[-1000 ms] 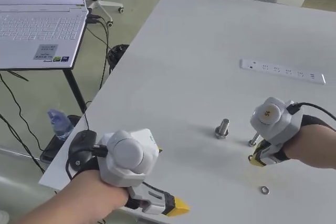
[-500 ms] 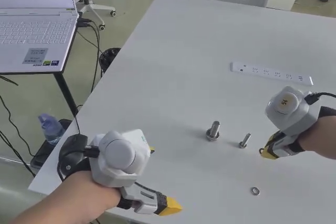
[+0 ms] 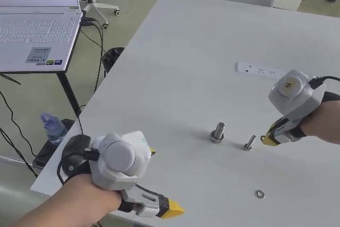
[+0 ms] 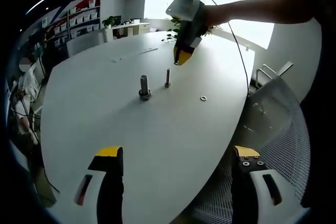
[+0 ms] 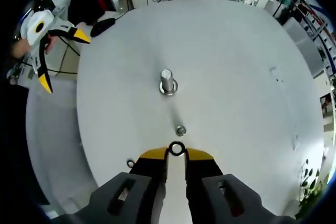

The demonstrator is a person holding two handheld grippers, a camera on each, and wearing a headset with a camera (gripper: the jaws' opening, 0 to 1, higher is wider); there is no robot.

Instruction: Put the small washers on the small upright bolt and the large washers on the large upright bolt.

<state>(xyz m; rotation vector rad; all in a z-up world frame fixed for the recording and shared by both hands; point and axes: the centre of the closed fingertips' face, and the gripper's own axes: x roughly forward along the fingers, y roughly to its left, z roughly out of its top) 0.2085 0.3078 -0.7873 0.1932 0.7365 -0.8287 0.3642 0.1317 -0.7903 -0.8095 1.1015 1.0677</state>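
Right claw (image 5: 177,154) is pinching a small washer (image 5: 171,149) at its tips, hovering just beside the small bolt (image 5: 180,130), with the large bolt (image 5: 167,82) standing beyond. Left claw (image 4: 177,153) is hanging wide open over the white worktop (image 3: 175,57) edge. Loose washer (image 3: 260,194) is lying flat. Power strip (image 3: 260,71) and laptop (image 3: 37,25) are sitting farther off. Half a second back, the right claw was hanging nearer the person than the small bolt; now it is sitting level with it.

Large bolt (image 3: 218,132), small bolt (image 3: 249,142), gripped washer (image 5: 177,149)
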